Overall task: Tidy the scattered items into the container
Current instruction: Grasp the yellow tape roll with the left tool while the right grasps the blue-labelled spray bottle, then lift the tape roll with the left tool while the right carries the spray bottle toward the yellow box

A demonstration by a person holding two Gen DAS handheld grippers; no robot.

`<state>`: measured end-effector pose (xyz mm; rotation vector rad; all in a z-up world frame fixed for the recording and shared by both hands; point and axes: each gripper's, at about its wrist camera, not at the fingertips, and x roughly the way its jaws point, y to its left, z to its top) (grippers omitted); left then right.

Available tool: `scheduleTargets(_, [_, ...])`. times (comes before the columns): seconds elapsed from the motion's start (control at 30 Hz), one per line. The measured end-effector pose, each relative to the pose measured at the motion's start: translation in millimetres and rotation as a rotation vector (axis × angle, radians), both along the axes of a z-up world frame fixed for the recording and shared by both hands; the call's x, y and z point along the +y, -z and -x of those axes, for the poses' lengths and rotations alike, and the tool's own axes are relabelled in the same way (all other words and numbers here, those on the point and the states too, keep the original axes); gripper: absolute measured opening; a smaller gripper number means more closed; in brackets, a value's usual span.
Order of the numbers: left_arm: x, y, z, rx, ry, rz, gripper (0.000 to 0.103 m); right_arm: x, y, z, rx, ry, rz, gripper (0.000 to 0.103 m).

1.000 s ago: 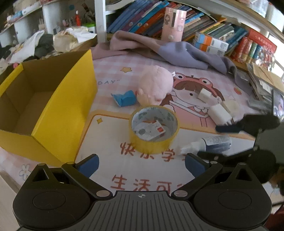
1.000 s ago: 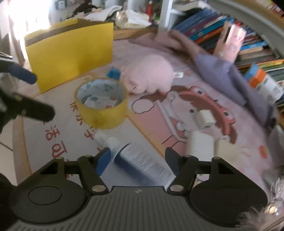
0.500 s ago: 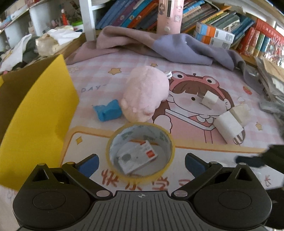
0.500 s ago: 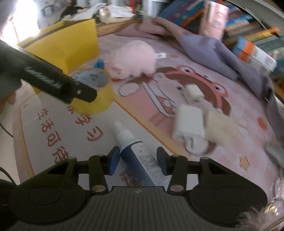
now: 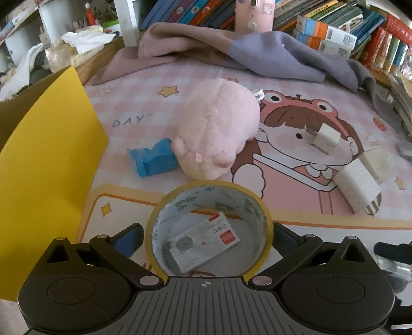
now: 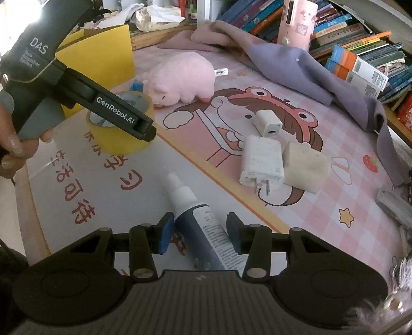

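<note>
The yellow tape roll (image 5: 208,226) lies flat on the mat, a small card inside its ring. My left gripper (image 5: 206,235) is open, its fingers on either side of the roll; the roll also shows in the right wrist view (image 6: 123,128). My right gripper (image 6: 199,232) is open around a dark blue bottle with a white cap (image 6: 203,221) lying on the mat; the left pad touches it, the right pad stands apart. The yellow box (image 5: 43,165) stands at the left. A pink plush pig (image 5: 219,131), a blue packet (image 5: 154,159) and white chargers (image 6: 262,159) lie scattered.
A grey-purple blanket (image 5: 257,54) lies across the back of the mat. Books (image 6: 360,51) line the shelf behind and right. A beige block (image 6: 306,167) sits beside the chargers. A pink bottle (image 6: 296,23) stands at the back.
My left gripper has moved forward until the tape roll sits between its fingers. My right gripper has narrowed around the blue bottle and shifted over it.
</note>
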<state>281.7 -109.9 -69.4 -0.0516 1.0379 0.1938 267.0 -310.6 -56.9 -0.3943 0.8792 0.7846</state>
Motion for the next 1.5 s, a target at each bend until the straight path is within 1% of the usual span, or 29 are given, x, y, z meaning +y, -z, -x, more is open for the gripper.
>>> scheduleTargets(0.17, [3,6,-2,0.027,-0.012,0.014,0.101,-1,3,-4,0.023,0.011,-0.004,0.045])
scheduleTargets(0.27, [6,7,-1,0.02,-0.013,0.038,0.097,-1,3,-5,0.023,0.011,-0.006,0.045])
scheduleTargets(0.3, [5,6,0,0.016,-0.01,0.036,0.091,-1,4,-6,0.023,0.01,-0.007,0.045])
scheduleTargets(0.37, [3,4,0,0.018,-0.002,0.023,0.091,-1,4,-6,0.019,0.006,-0.009,0.043])
scheduleTargets(0.43, [2,1,3,0.011,0.005,0.004,0.091,-1,3,-5,0.005,0.018,-0.016,0.035])
scheduleTargets(0.47, [1,-2,5,0.0,0.01,-0.002,0.091,-1,2,-5,-0.002,0.021,-0.017,0.034])
scheduleTargets(0.77, [-14,-40,24,-0.13,0.062,-0.024,0.091,-6,-11,4,-0.05,0.011,-0.049,0.033])
scheduleTargets(0.97, [-27,-57,39,-0.184,0.103,-0.047,0.091,-12,-21,11,-0.069,0.015,-0.07,0.032])
scheduleTargets(1.1, [-32,-63,49,-0.202,0.116,-0.05,0.091,-15,-25,15,-0.086,0.018,-0.089,0.032])
scheduleTargets(1.2, [-31,-68,59,-0.213,0.11,-0.026,0.091,-16,-28,15,-0.099,0.027,-0.094,0.032])
scheduleTargets(1.37, [-31,-73,76,-0.203,0.12,0.001,0.091,-17,-33,19,-0.127,0.016,-0.09,0.031])
scheduleTargets(1.5, [-32,-78,90,-0.194,0.126,0.022,0.091,-17,-38,24,-0.134,0.009,-0.105,0.031])
